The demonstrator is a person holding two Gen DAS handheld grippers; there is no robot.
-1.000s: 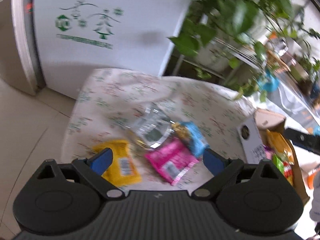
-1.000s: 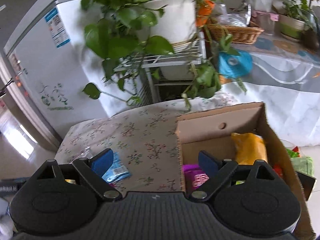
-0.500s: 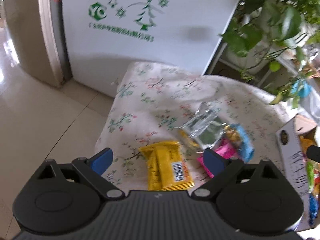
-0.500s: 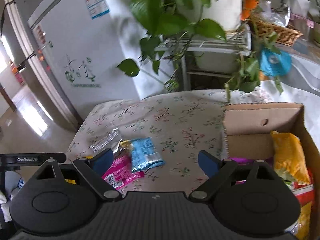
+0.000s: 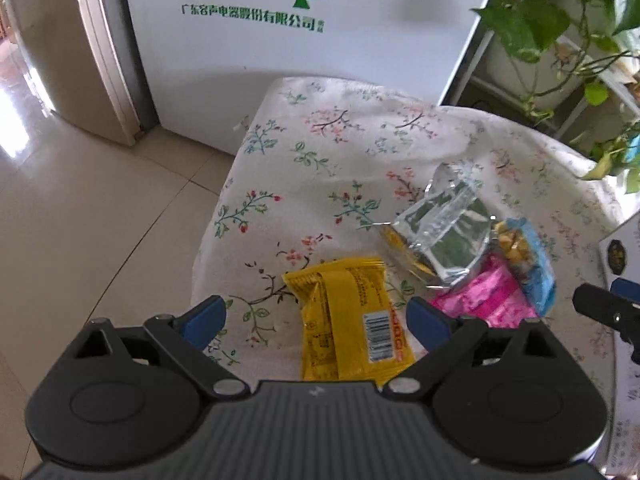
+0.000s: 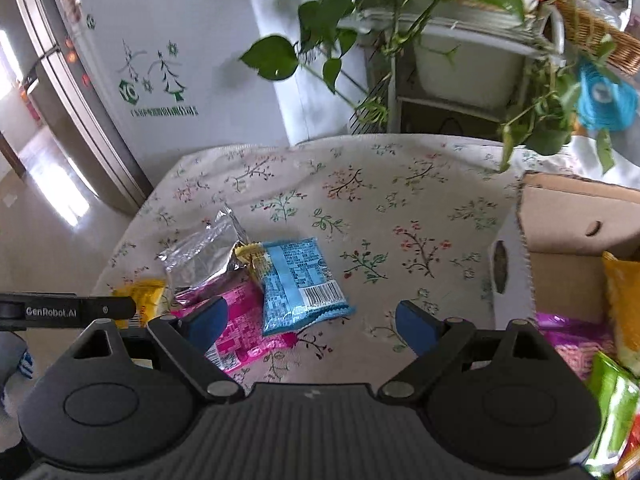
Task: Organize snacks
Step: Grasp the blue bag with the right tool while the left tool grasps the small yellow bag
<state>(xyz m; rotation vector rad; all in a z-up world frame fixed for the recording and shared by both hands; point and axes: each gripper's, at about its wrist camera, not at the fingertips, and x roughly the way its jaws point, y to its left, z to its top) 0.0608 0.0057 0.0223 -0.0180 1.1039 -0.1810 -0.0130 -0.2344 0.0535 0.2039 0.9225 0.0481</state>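
Floral tablecloth (image 5: 320, 152) everywhere; only right wrist view shows cardboard box (image 6: 568, 216).

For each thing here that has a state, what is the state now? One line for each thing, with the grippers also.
Left gripper: open, nothing held, above the yellow packet.
Right gripper: open, nothing held.
Yellow packet: sealed, flat on the tablecloth.
Blue packet: sealed, partly on the pink packet.
Pink packet: flat, partly covered.
Silver packet: crumpled, lying on the other packets.
Cardboard box: open, with snacks inside.
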